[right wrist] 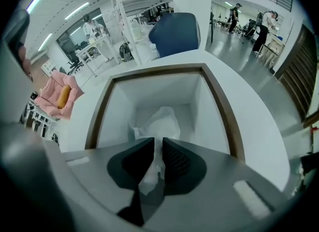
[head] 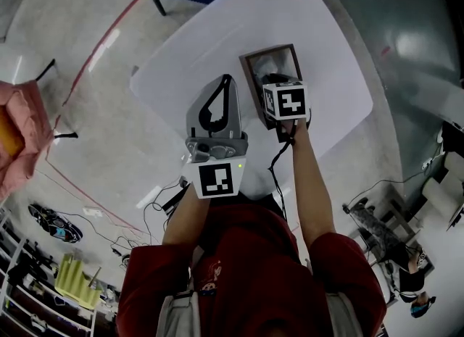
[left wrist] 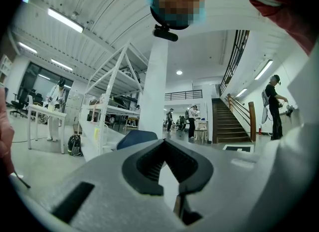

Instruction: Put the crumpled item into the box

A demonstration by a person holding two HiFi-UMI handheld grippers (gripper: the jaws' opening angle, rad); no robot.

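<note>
a: crumpled item (right wrist: 162, 121), where is it?
b: the table (right wrist: 259, 126) carries the open box (right wrist: 159, 70). the item lies on the box floor, straight below the right gripper (right wrist: 157, 148), with a tail running up between the jaws.
a: gripped?
b: seemingly not. the jaws stand part-open, pads slack. the left gripper (left wrist: 163, 143) is closed on nothing, off beside the box.

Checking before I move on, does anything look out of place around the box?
Nothing spilled or damaged. The crumpled item lies in the box, but one end sticks up between the right gripper's parted jaws.
</note>
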